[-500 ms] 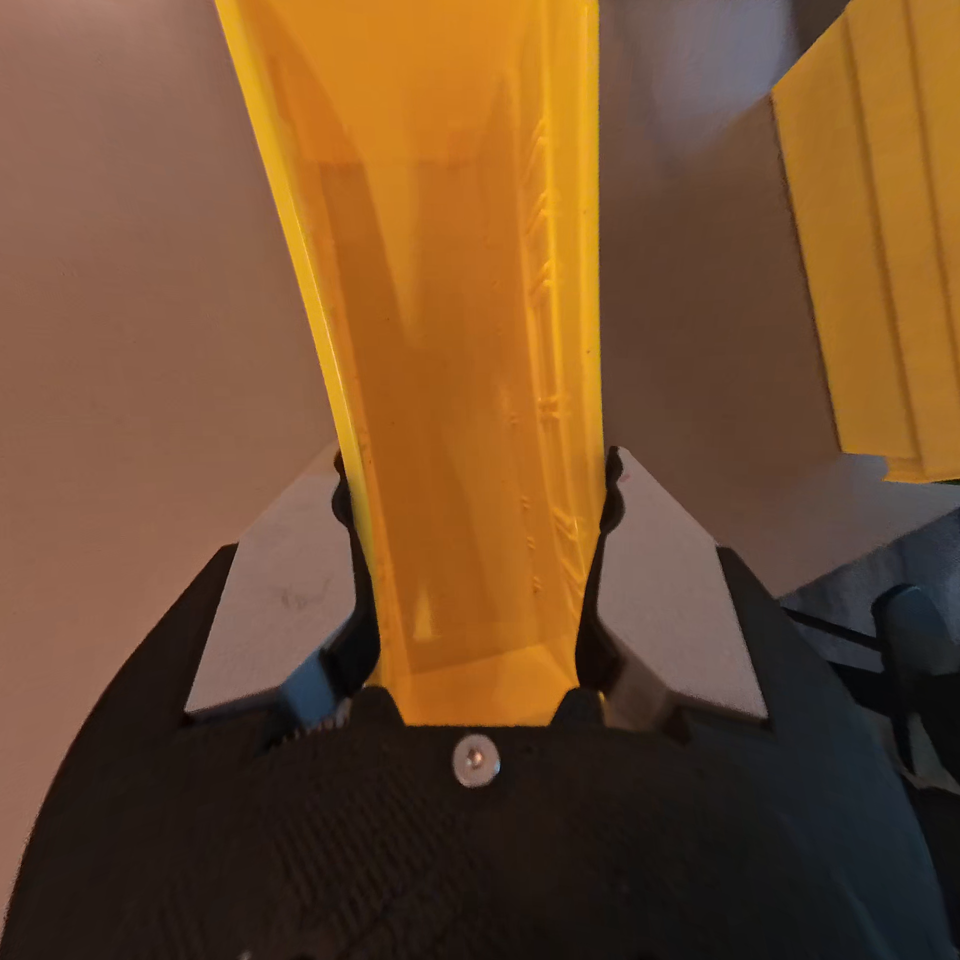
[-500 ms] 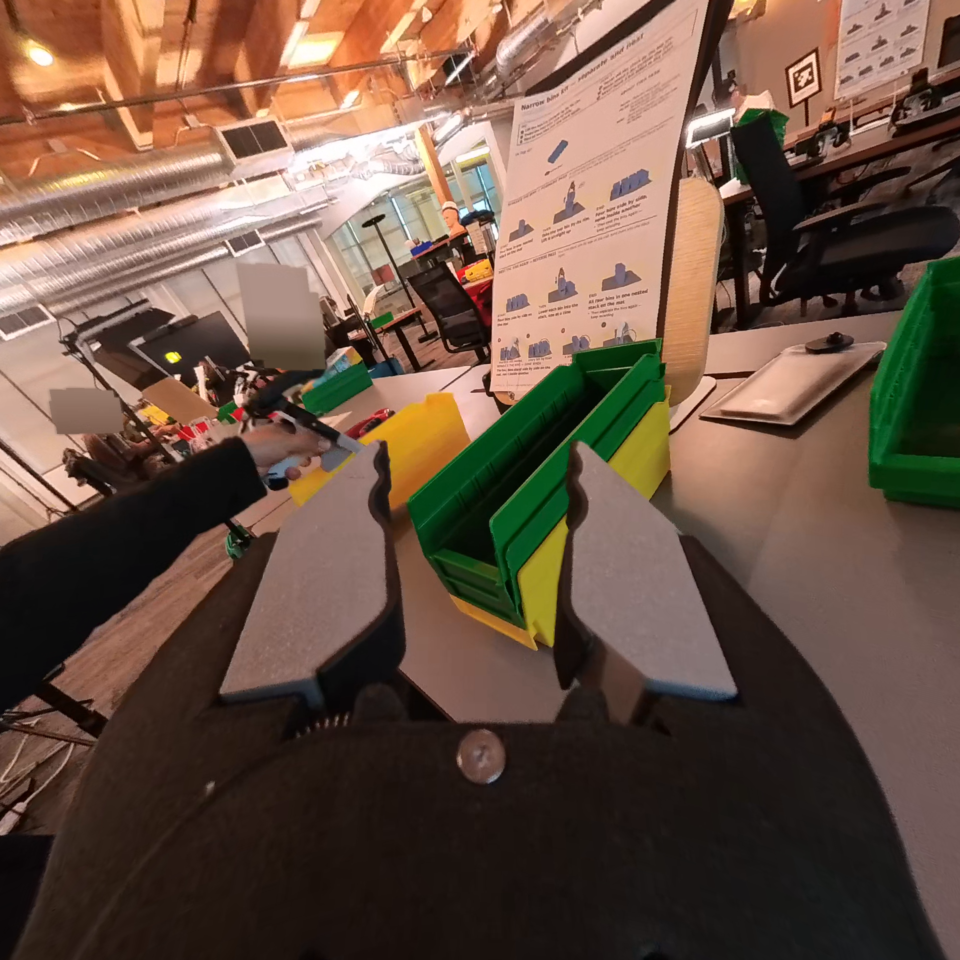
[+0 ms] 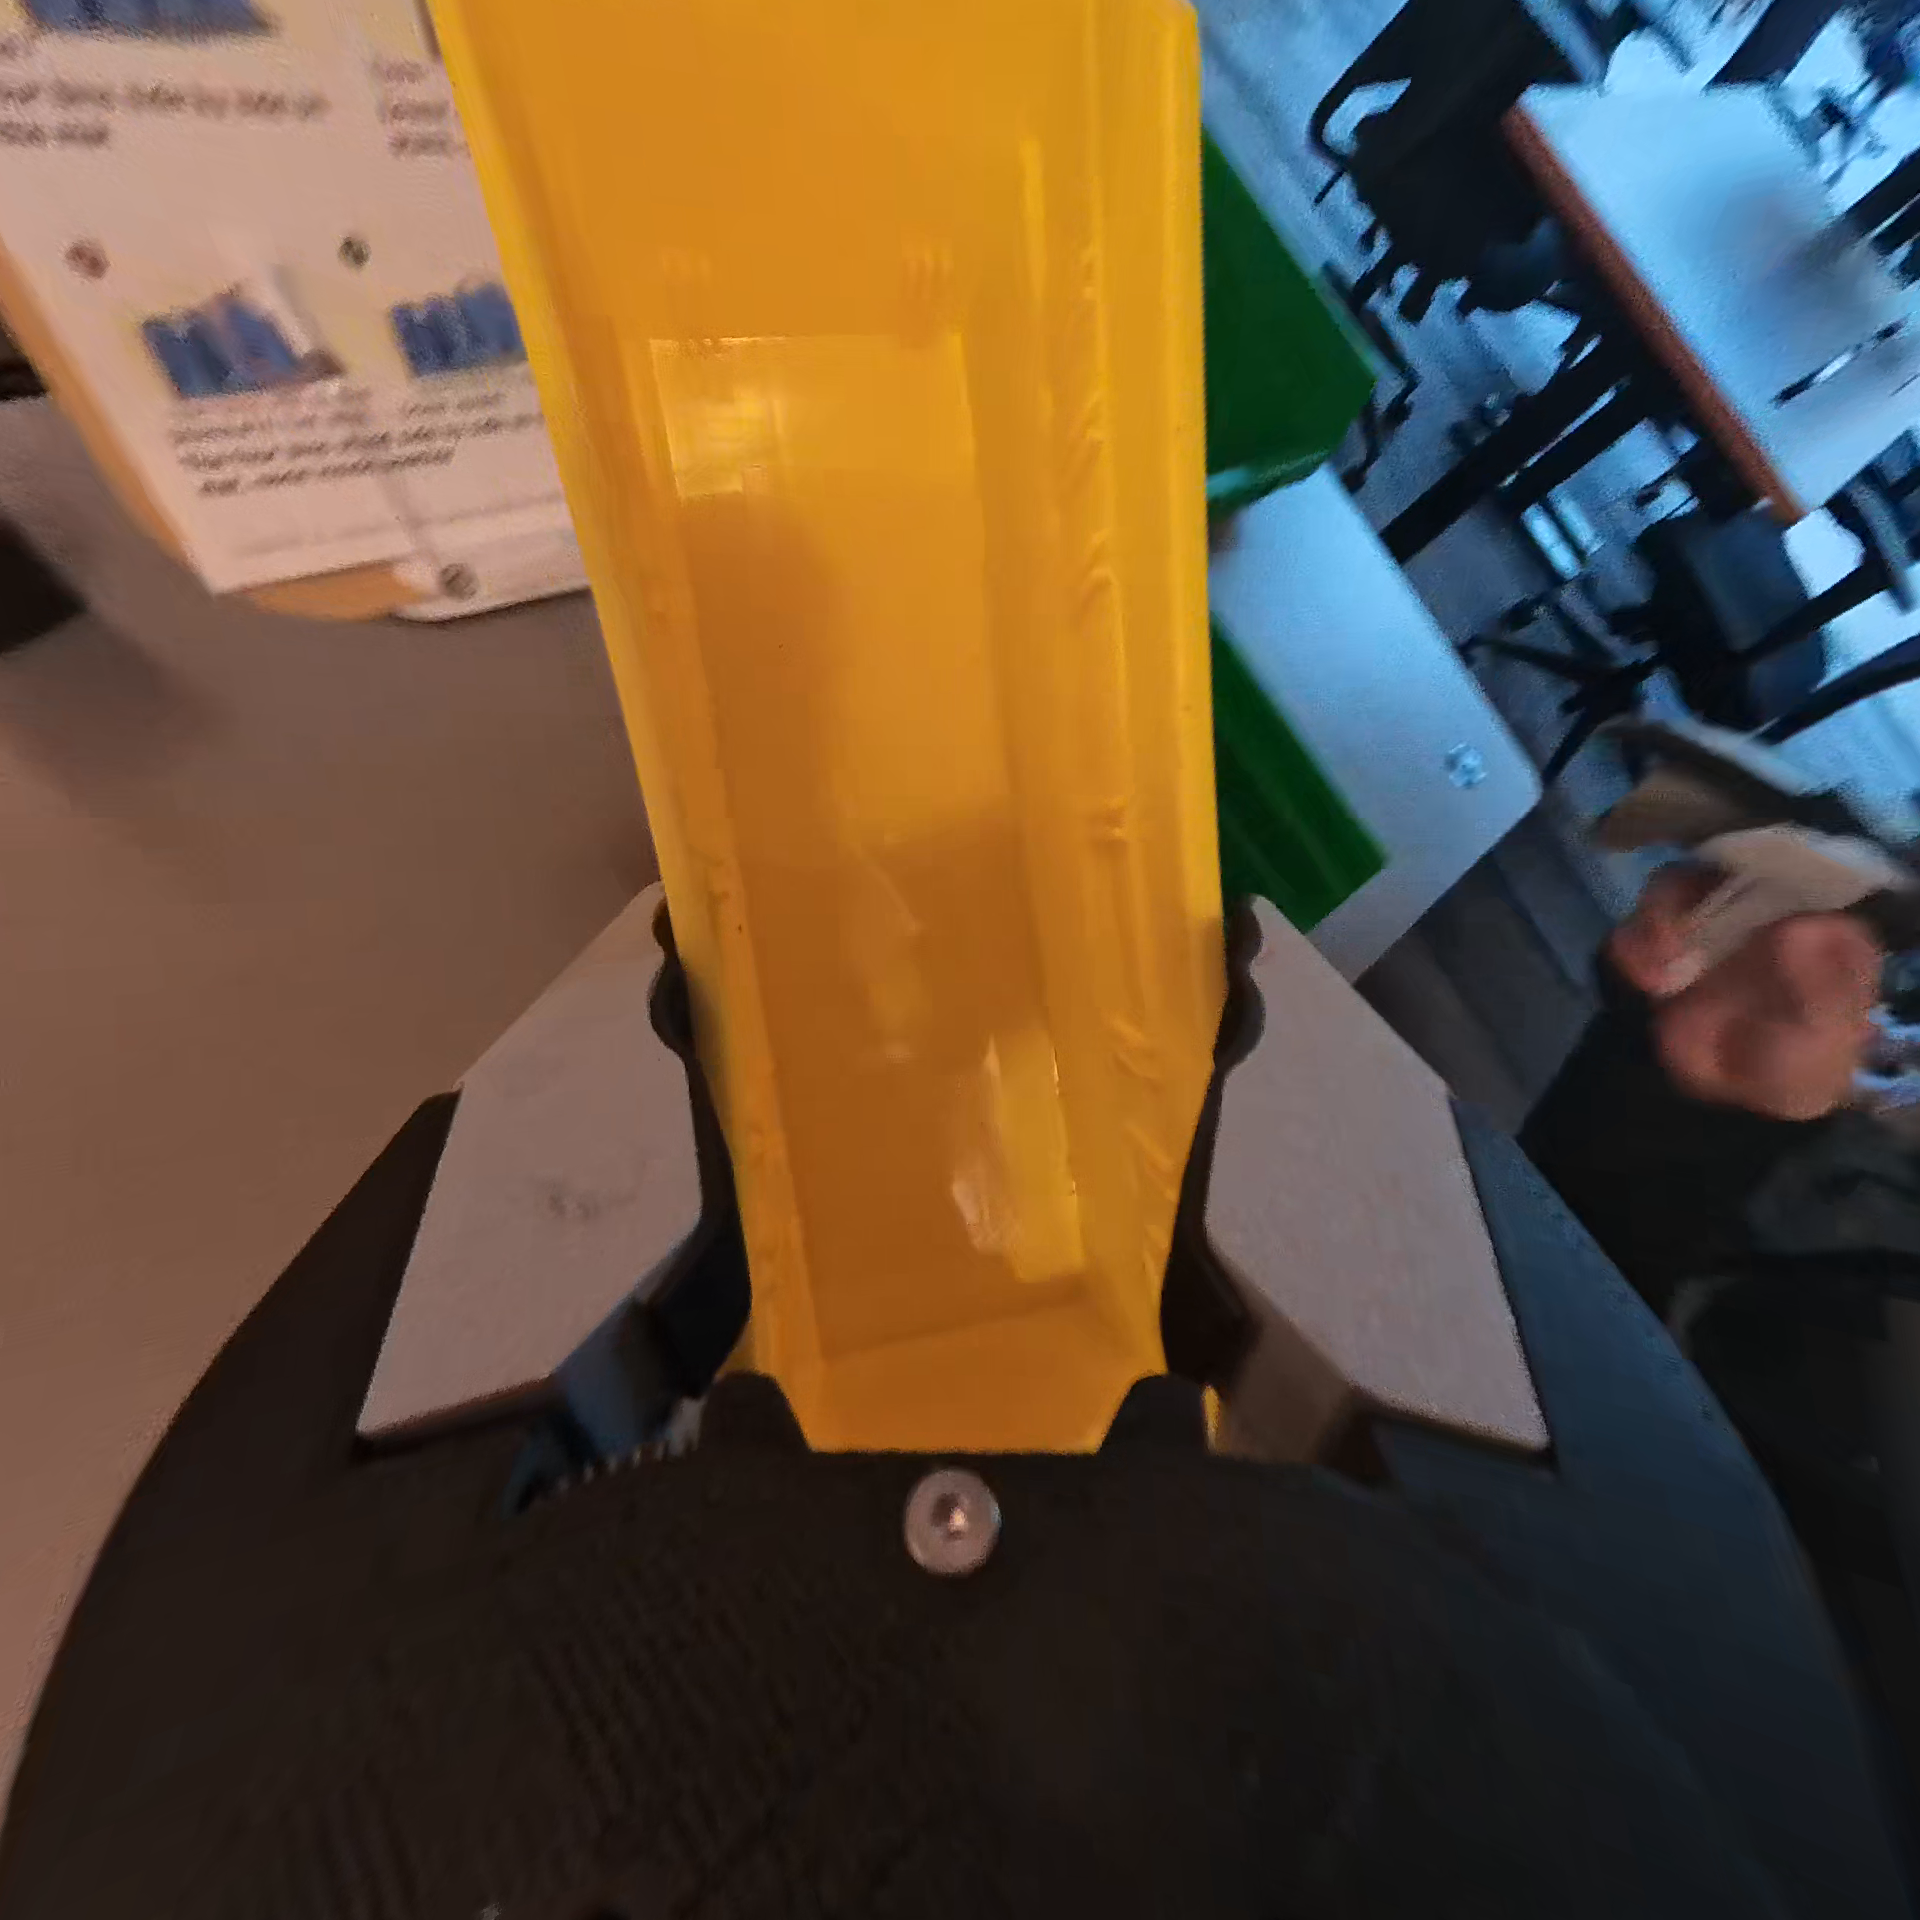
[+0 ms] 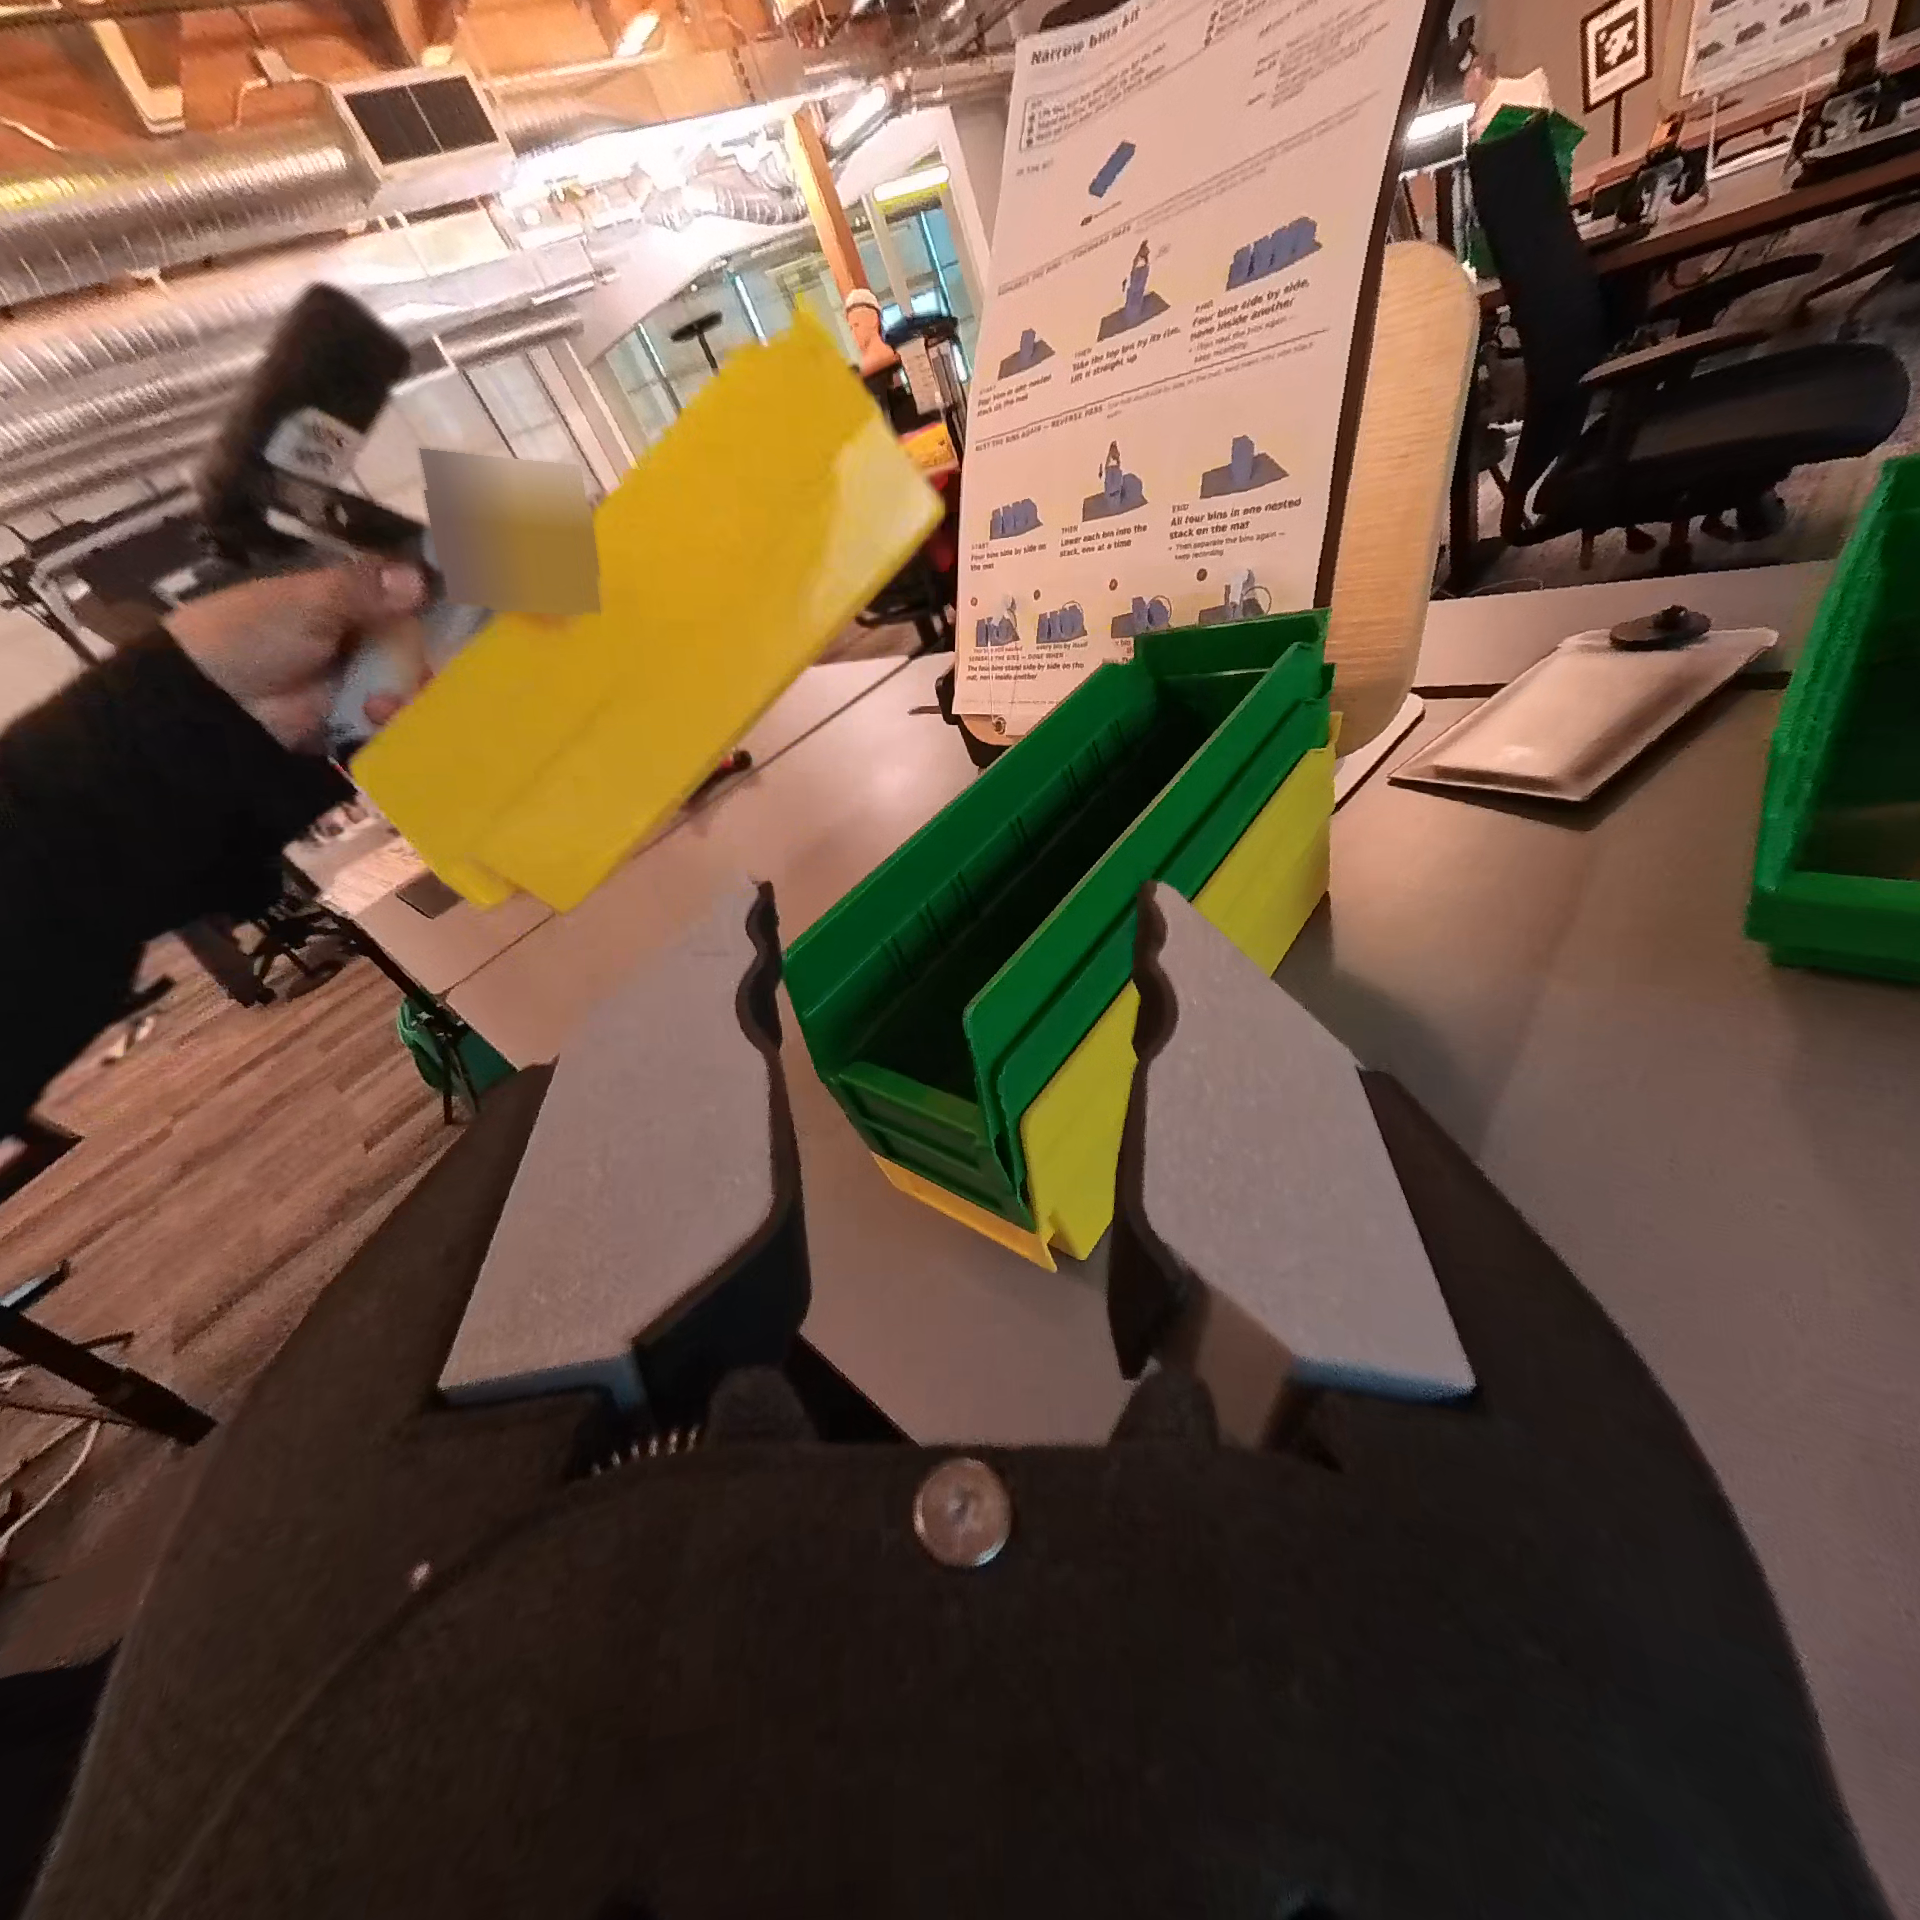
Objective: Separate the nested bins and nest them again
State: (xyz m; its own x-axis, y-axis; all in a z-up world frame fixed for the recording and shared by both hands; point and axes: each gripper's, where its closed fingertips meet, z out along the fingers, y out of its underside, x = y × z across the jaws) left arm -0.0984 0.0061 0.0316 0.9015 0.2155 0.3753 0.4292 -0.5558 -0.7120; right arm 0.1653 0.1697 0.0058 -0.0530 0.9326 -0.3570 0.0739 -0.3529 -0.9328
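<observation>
Fingers of the left hand-held gripper (image 3: 951,1132) clamp one yellow bin (image 3: 883,644) by its two long walls at the near end; its long axis runs straight away from the camera, open side showing. From the right wrist view that same bin (image 4: 644,644) hangs in the air, well clear of the surface (image 4: 1558,1039), tilted with its far end higher, its smooth side toward the camera. The right hand-held gripper (image 4: 956,1122) holds nothing, its fingers set well apart, hovering just short of the near end of a nested stack (image 4: 1081,935). That stack rests on the surface: two green bins inside one yellow bin, three in all, long axis running away and to the right toward an instruction board (image 4: 1174,364). One more green bin (image 4: 1839,748) sits at the right edge, well apart from the stack, and a grey tray (image 4: 1579,717) lies behind. Bare surface lies open on both sides of the stack. The surface's left edge drops to wood floor (image 4: 239,1122).
</observation>
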